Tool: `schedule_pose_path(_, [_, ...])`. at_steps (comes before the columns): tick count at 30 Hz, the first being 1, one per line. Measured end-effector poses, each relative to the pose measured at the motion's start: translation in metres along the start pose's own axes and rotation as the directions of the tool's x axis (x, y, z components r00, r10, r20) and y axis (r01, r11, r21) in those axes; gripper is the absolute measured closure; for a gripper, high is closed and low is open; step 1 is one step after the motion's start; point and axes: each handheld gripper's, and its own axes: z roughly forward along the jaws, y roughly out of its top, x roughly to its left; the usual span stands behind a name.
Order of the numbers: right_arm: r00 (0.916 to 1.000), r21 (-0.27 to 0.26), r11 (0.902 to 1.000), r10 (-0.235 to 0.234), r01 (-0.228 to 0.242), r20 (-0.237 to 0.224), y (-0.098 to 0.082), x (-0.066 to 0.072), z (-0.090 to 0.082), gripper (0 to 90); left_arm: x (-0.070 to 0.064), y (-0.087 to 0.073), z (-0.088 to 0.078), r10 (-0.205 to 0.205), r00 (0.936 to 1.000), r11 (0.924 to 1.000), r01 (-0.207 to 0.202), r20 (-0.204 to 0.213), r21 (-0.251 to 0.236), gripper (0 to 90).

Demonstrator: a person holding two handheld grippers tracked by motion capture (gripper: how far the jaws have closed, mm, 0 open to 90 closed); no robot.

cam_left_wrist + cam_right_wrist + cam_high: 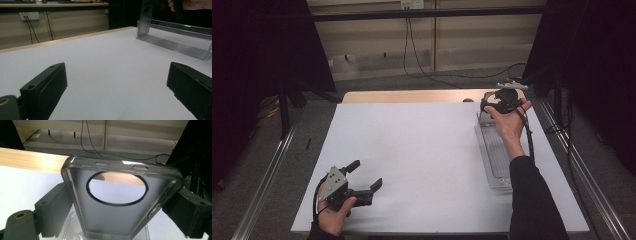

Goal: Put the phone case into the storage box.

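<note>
The case [117, 215] is clear grey plastic with a round hole; the right tool [120, 207] clamps its sides above the tray [497, 165] at the counter's [422, 150] far right; the left tool [364, 177] rests apart, jaws wide.

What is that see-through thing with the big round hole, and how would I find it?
Look to the white table's far right side, where a clear tray lies. The right tongs hold a smoky clear phone case above its far end; only it has a big round hole.
</note>
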Motion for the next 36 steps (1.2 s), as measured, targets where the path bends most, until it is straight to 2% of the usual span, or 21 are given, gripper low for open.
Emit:
schedule_pose_path(11, [0.9999, -0.008, 0.9999, -0.014, 0.014, -0.001, -0.0011, 0.0000, 0.0015, 10.8, -0.0001, 0.0000, 0.0002, 0.001, 1.0000, 1.0000, -0.001, -0.001, 0.001, 2.9])
schedule_pose_path(17, [0.9998, -0.024, 0.9996, -0.013, 0.012, -0.017, -0.0024, -0.0022, 0.0028, 10.2, 0.0001, 0.0000, -0.0001, 0.001, 1.0000, 1.0000, -0.001, 0.000, 0.000, 2.9])
schedule_pose_path(22, [0.9990, -0.009, 0.9999, -0.005, 0.004, -0.045, -0.0041, -0.0031, 0.0053, 4.7, 0.0001, 0.0001, -0.0002, 0.000, 1.0000, 1.0000, 0.000, 0.001, -0.001, 2.9])
schedule_pose_path(28, [0.9976, -0.025, 0.9996, 0.011, -0.013, -0.068, -0.0044, -0.0041, 0.0061, 2.4, 0.0002, 0.0000, -0.0002, 0.001, 1.0000, 1.0000, -0.001, -0.001, 0.000, 2.9])
schedule_pose_path(30, [0.9980, -0.031, 0.9994, 0.012, -0.014, -0.061, -0.0040, -0.0049, 0.0056, 1.3, 0.0002, 0.0000, -0.0002, 0.001, 1.0000, 1.0000, -0.001, -0.001, -0.001, 2.9])
schedule_pose_path(36, [0.9960, -0.080, 0.9962, 0.028, -0.035, -0.085, -0.0002, -0.0085, 0.0025, 1.5, 0.0003, -0.0001, 0.0000, 0.001, 1.0000, 1.0000, -0.001, -0.002, -0.001, 2.9])
